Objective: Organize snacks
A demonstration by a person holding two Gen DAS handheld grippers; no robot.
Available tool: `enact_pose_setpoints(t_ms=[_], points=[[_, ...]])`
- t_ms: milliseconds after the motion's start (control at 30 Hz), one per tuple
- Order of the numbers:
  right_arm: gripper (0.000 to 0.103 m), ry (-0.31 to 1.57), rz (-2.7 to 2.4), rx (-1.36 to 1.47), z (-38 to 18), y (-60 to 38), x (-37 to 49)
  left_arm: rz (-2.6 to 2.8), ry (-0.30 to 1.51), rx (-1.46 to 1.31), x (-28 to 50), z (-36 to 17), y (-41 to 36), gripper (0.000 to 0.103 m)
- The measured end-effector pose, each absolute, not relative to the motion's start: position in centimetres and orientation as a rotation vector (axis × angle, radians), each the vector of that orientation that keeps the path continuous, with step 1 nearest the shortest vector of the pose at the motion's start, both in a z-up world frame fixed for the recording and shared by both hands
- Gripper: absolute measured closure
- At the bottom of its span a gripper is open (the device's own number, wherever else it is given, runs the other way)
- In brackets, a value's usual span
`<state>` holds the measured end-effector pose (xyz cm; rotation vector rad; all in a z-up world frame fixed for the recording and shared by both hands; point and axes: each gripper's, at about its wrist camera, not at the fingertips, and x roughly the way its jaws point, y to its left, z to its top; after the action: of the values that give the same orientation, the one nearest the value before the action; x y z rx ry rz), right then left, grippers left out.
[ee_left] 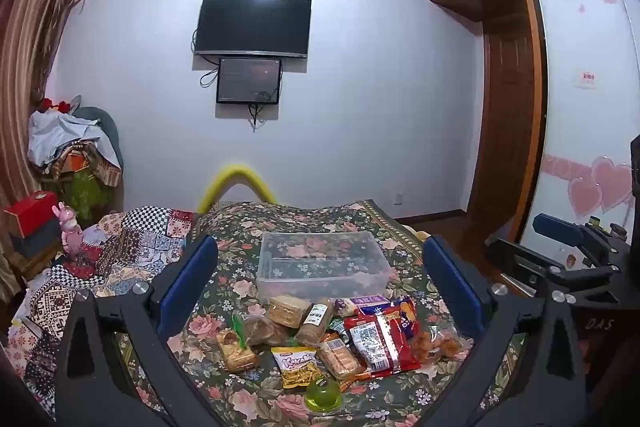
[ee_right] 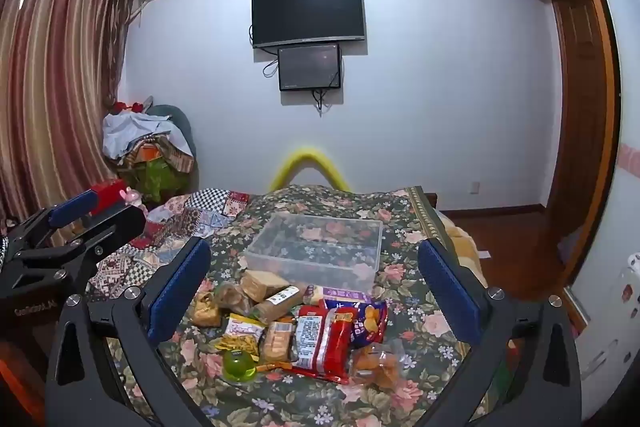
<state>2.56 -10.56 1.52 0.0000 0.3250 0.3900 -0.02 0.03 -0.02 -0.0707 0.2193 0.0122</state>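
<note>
A pile of snacks lies on the floral bedspread (ee_left: 248,227) in front of a clear plastic box (ee_left: 320,263) (ee_right: 320,247), which has nothing in it. In the pile are a red packet (ee_left: 378,345) (ee_right: 320,343), a yellow snack bag (ee_left: 298,367) (ee_right: 240,335), a green jelly cup (ee_left: 322,393) (ee_right: 238,365) and several biscuit packs. My left gripper (ee_left: 320,275) stands open above the pile, nothing between its blue pads. My right gripper (ee_right: 316,275) is open too, hovering over the same pile. Each gripper shows at the edge of the other's view.
A patchwork quilt (ee_left: 132,239) covers the bed's left side, with a pink toy (ee_left: 70,231) and a red box (ee_left: 30,213) beyond it. A yellow curved tube (ee_left: 238,179) rises past the bed's far edge. Wooden wardrobe (ee_left: 508,107) and floor lie to the right.
</note>
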Motion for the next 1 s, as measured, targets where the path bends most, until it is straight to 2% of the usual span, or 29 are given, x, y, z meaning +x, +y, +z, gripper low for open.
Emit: enact_pose_setpoints(t_ms=[1000], points=[[0.0,0.328,0.383,0.019,2.31,-10.9,2.33,0.006,0.226,-0.077,-0.14,-0.17,0.24,0.0]])
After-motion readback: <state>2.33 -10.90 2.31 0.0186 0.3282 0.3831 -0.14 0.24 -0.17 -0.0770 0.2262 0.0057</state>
